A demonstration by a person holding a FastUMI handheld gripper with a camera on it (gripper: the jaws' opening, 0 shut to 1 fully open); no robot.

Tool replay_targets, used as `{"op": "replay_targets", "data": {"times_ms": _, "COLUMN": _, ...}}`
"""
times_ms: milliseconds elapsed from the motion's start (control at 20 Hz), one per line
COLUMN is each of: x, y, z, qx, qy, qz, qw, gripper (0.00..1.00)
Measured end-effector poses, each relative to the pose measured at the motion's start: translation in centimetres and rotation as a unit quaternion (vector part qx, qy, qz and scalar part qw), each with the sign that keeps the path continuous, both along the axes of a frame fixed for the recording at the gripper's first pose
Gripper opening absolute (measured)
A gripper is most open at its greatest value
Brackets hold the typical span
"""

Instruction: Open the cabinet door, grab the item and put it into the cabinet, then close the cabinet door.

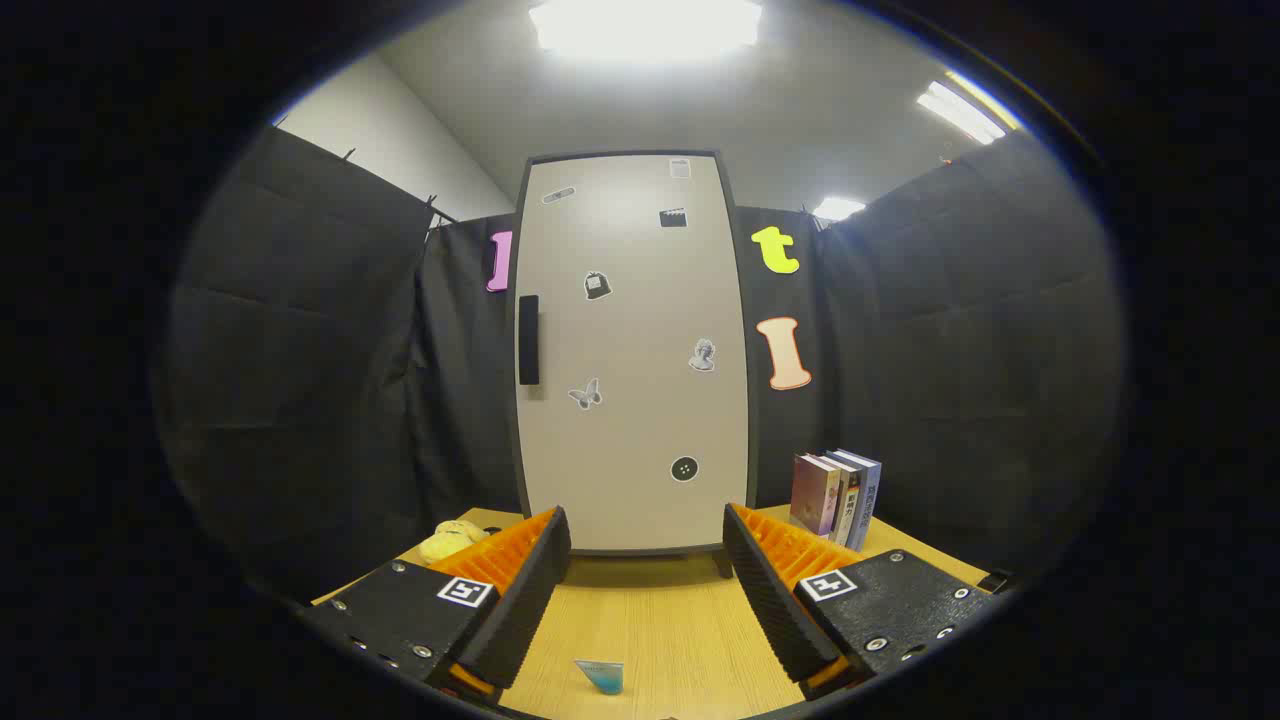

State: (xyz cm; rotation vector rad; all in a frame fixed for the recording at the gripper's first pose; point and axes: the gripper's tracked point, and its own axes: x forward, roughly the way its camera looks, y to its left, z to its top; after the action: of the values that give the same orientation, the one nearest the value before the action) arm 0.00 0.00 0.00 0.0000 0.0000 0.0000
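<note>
Both fingers of the gripper [647, 560] stood wide apart, holding nothing. Beyond them the tall beige cabinet door [633, 350] with stickers was closed on the light wooden table [650, 620]

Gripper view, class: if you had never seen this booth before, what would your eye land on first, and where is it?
First, the tall pale cabinet standing shut at the far edge of the wooden table, dotted with stickers, with a dark handle on its left side. Next, the gripper with its fingers open and empty, aimed at the door. A few upright books stand right of the cabinet; a yellow soft toy lies left.
</note>
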Motion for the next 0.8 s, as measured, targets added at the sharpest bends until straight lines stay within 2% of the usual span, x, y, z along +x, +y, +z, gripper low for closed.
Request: {"op": "replay_targets", "data": {"times_ms": 800, "x": -1.0, "y": -2.5, "z": -0.3, "qx": 0.018, "qy": 0.005, "qz": -0.007, "qw": 1.0, "gripper": 0.95}}
